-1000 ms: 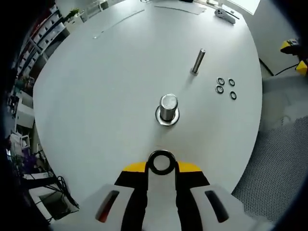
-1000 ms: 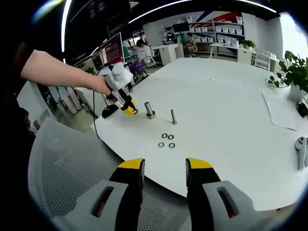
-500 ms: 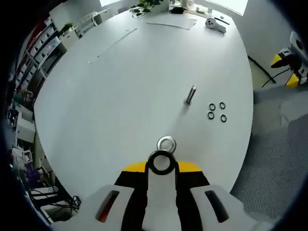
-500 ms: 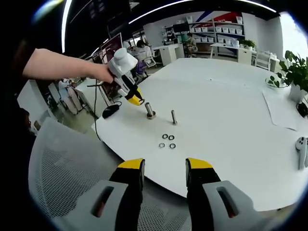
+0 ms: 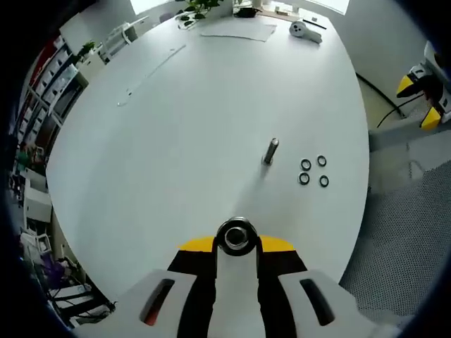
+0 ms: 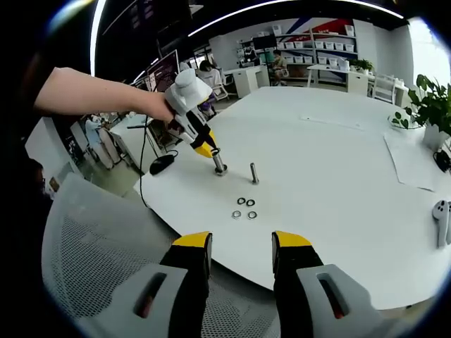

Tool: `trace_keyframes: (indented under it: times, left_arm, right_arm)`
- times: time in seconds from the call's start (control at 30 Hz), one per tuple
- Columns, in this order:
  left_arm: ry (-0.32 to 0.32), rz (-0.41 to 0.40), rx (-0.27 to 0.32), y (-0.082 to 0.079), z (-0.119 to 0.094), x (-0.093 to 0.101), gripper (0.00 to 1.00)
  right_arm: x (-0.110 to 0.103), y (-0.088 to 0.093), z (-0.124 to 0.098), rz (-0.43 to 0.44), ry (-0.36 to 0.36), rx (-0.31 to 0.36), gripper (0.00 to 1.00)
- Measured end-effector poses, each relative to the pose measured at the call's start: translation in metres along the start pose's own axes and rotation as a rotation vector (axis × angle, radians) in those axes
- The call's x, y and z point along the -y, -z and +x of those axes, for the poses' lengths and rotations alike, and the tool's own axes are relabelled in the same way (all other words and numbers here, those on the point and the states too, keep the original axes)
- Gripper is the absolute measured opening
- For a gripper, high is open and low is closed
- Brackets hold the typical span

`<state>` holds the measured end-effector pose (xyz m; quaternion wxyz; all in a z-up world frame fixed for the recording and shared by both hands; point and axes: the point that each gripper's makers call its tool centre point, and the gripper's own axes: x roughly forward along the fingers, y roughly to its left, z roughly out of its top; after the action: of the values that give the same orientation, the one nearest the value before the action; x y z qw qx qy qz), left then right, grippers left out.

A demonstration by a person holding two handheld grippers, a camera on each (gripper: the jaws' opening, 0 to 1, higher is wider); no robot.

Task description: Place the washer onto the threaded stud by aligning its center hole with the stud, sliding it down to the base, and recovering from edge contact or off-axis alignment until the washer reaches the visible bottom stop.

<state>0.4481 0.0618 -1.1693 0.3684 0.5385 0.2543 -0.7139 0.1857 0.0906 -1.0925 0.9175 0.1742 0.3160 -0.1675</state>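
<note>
Left tongs [image 5: 237, 243]: jaws together on a washer [image 5: 237, 236], held flat at the tips with its centre hole open to the camera. In the right gripper view the left tongs [image 6: 210, 151] are carried by a person's hand [image 6: 156, 107] and hang directly above the threaded stud [image 6: 220, 163], the yellow tips just over its top. Whether the washer already touches the stud top cannot be told.

Landmark: the threaded stud, standing upright on the white bench [image 6: 338, 176] near its edge. In the left gripper view it is hidden behind the washer and tips; a bright round shape inside the washer's hole may be its top face, seen end-on.

Governing relation: the stud's long axis runs vertical and lies straight ahead of the left tongs, roughly along the camera's line of sight. Judged from this, hole and stud are close to coaxial, and the remaining move is a straight descent along that axis to the base. Any tilt of the washer would catch its edge on the threads.

Other items: a slimmer upright pin [image 5: 270, 151] stands just beyond the stud, and four spare washers [image 5: 313, 171] lie clustered near that pin, on the far side of it from the stud.

Right tongs [image 6: 239, 246]: jaws apart, holding nothing, well apart from the stud off the bench edge. The left hand is plainly the nearer.
</note>
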Motion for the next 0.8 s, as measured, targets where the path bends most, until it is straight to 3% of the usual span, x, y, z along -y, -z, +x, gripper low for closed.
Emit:
trace_keyframes:
  times: [0.23, 0.3, 0.37, 0.5, 0.8]
  left_arm:
    - [-0.002, 0.032, -0.038, 0.001, 0.005, 0.007, 0.19]
    - [-0.005, 0.043, -0.049, 0.007, 0.014, -0.005, 0.19]
    - [-0.006, 0.048, -0.061, 0.004, 0.013, 0.003, 0.19]
    - [-0.005, 0.061, -0.085, 0.010, 0.026, -0.006, 0.19]
    - [0.000, 0.085, -0.127, 0.009, 0.037, 0.004, 0.19]
  right_arm:
    - [0.000, 0.000, 0.000, 0.003, 0.001, 0.003, 0.37]
    - [0.000, 0.000, 0.000, 0.002, 0.000, 0.003, 0.37]
    - [0.000, 0.000, 0.000, 0.003, -0.001, 0.003, 0.37]
    - [-0.001, 0.000, 0.000, 0.002, -0.001, 0.001, 0.37]
    - [-0.001, 0.000, -0.001, 0.002, 0.001, 0.000, 0.37]
